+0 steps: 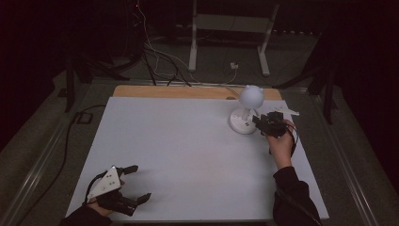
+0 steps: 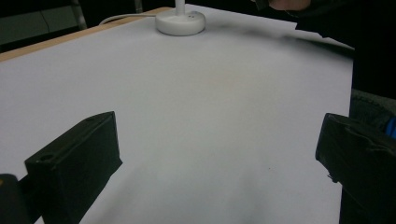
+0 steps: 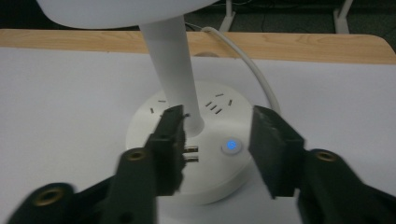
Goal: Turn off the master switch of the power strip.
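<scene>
While the left gripper (image 1: 134, 184) rests spread, the right gripper (image 3: 217, 140) hovers over a white lamp (image 1: 245, 112).
Its jaws stand apart above the lamp's base, pinching nothing.

No text, label, brand or number can be read anywhere.

The lamp (image 1: 246, 109) stands on the table's (image 1: 179, 150) far right, its cord (image 3: 243, 60) trailing behind.

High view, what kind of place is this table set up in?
Probably a lab or recording workspace, not a home. A white table stands in a dark room, loose cables trail over the floor behind it, and a bare white equipment stand sits farther back. On the table is a small white lamp.
</scene>
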Demonstrator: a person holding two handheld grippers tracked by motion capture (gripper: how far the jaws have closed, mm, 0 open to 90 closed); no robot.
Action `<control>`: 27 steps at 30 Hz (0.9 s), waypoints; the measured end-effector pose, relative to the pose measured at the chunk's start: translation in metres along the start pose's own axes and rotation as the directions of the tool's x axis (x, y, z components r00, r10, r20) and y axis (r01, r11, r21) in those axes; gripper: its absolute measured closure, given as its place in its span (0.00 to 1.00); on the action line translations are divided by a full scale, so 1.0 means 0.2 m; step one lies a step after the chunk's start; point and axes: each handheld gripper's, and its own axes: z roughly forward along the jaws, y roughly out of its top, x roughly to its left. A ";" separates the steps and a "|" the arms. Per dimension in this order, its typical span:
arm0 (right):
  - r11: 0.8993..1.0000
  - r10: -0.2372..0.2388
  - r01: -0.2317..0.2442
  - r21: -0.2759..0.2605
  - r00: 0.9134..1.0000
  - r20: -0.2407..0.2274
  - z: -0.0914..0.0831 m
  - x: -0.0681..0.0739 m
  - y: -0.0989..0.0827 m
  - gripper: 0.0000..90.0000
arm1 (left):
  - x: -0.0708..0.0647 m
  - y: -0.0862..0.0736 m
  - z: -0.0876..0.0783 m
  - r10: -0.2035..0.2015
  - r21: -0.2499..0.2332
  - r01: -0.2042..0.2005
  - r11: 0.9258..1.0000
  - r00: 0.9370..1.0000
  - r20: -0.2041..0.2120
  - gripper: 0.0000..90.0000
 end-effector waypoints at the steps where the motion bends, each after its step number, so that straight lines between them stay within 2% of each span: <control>1: 1.000 0.000 0.000 0.000 1.000 0.000 0.00 0.00 0.00 0.67 | 0.00 0.00 0.00 0.001 0.001 -0.001 1.000 1.000 0.000 0.00; 9: 0.999 0.024 -0.024 0.024 1.000 -0.002 0.03 0.00 0.01 0.83 | 0.00 0.00 0.00 0.001 0.001 -0.001 1.000 1.000 0.000 0.00; 17: 0.999 0.026 -0.027 0.040 0.999 0.036 0.06 0.00 0.01 1.00 | 0.00 0.00 0.00 0.000 0.003 0.000 1.000 1.000 0.000 0.00; 25: 0.998 0.038 -0.041 0.046 0.997 0.060 0.09 -0.01 0.00 1.00 | 0.00 0.00 0.00 0.000 0.005 0.000 1.000 1.000 -0.001 0.00; 27: 0.999 0.021 -0.025 0.046 0.997 0.072 0.10 -0.01 0.01 1.00 | 0.00 0.00 0.00 -0.001 0.001 0.001 1.000 1.000 -0.001 0.00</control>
